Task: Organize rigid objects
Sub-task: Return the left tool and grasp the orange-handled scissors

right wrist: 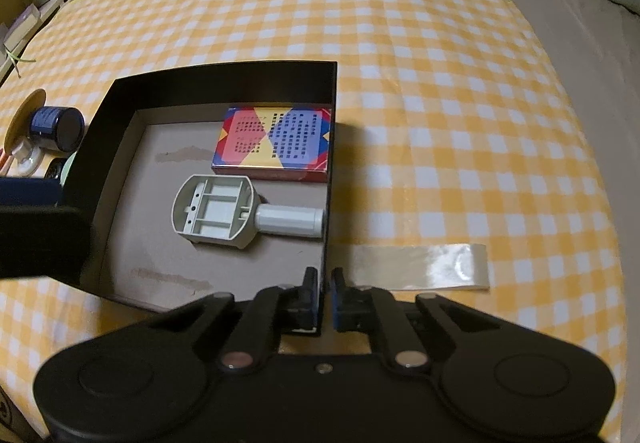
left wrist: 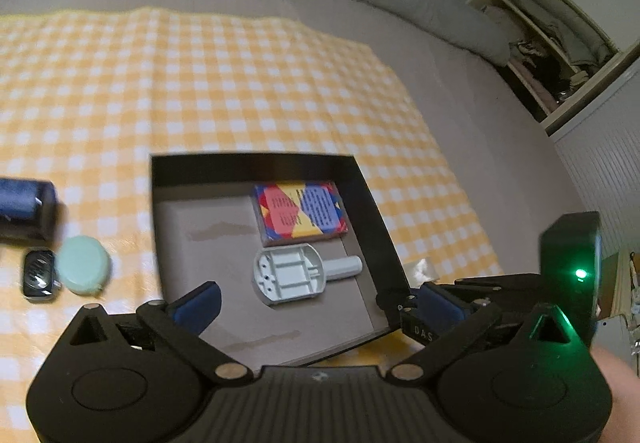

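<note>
Right gripper (right wrist: 324,279): jaws pinched nearly together on the right-hand wall of the shallow black cardboard box (right wrist: 329,115), near its front corner, one finger inside the wall and one outside. Clamped on the box wall, nothing else in it.

Left gripper (left wrist: 316,295): jaws spread fully wide, nothing between the blue pads. It hangs above the front part of the box (left wrist: 256,163); the left finger (left wrist: 200,303) is over the box floor and the right finger is out past the right wall, next to the right gripper (left wrist: 416,323).

Box contents, both on the brown floor:
- flat rectangular packet with red, blue and yellow diamond print and small dark text (right wrist: 276,141), in the far right corner against the right wall (left wrist: 300,213)
- pale grey plastic paddle-shaped housing with ribbed hollow head and round stub handle (right wrist: 240,213), just in front of the packet, handle end at the right wall (left wrist: 296,275). It lies ahead of the open left jaws, not touched.

Outside the box, to its left: dark blue cylindrical jar lying on its side (left wrist: 26,209), mint-green round lidded tin (left wrist: 84,265), black car key fob (left wrist: 38,275) touching the tin. The right wrist view shows more small items further left, too small to identify.

Surface: yellow-and-white checked cloth (right wrist: 440,83) spread over a grey-brown bedsheet (left wrist: 360,15). A strip of clear tape (right wrist: 424,267) is on the cloth right of the box. Grey pillow or bolster along the far edge; open white shelving (left wrist: 552,43) with clutter to the right.
</note>
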{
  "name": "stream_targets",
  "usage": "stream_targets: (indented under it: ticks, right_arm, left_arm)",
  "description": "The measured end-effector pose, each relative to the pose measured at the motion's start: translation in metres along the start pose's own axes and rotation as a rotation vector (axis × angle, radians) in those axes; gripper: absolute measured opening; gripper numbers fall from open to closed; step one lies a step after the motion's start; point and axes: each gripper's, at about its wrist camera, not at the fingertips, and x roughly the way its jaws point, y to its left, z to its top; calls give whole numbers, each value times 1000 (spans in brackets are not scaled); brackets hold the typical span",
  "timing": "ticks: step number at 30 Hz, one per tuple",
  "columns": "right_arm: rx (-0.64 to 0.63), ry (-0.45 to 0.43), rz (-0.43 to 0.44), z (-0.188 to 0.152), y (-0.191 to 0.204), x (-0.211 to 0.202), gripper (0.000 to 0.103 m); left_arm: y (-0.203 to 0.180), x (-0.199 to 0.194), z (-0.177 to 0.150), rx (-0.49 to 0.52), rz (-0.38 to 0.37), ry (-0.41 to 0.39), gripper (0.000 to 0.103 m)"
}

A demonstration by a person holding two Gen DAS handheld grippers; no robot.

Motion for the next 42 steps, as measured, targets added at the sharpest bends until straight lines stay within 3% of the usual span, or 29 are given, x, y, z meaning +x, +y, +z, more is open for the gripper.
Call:
stream_targets:
  ticks: [9,23,31,36,38,42]
  right_arm:
    - [-19,0,-12,1,10,4,5]
    - [-14,14,-34,14,16,20,4]
    - [-13,16,-31,13,14,19,4]
    - [-23,22,-30,15,12,21,4]
    - [-21,19,-24,13,9,22,4]
    - [-13,19,-9,14,5,23,4]
  left_arm:
    - [27,-56,-1,70,70,-113,103]
    - [134,-122,18,-43,312,-277,103]
    - [186,-134,24,13,495,-284,103]
    - [215,-130,21,26,542,-241,102]
    - [227,-130,19,33,538,-227,95]
    - [245,-129,16,10,515,-185,61]
